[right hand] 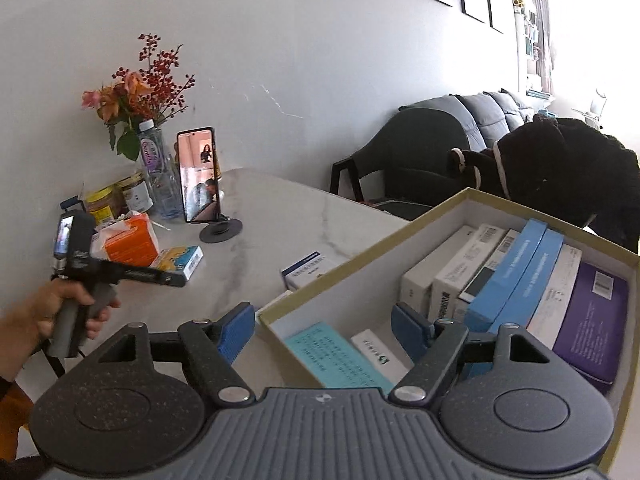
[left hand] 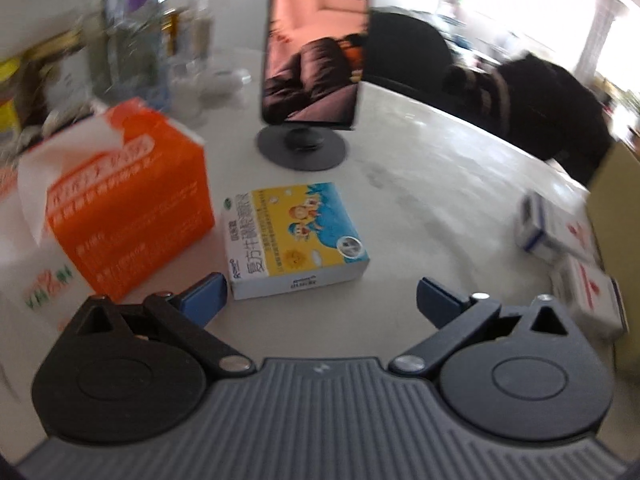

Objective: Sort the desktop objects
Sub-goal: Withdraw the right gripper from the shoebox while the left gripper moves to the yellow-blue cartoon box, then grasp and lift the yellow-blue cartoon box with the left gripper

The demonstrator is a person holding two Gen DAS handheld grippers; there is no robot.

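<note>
The counter (right hand: 280,216) is pale marble with grey veins and a curved far edge, set against a white wall. Along the wall edge stand a vase of flowers (right hand: 136,92), a water bottle (right hand: 154,168), jars (right hand: 120,196) and a phone on a round stand (right hand: 200,176). An orange tissue box (left hand: 128,208) sits nearer the middle, with the yellow and blue medicine box (left hand: 298,240) just beside it. The left claw (left hand: 320,296) hovers wide open just short of that box, nothing between its pads. Small white boxes (left hand: 560,236) lie toward the right edge, next to the open cardboard box (right hand: 360,268) holding upright packets. The right claw (right hand: 324,330) hangs over that box's near corner, open and empty. A dark armchair (right hand: 408,160) and sofa (right hand: 492,112) stand beyond.
</note>
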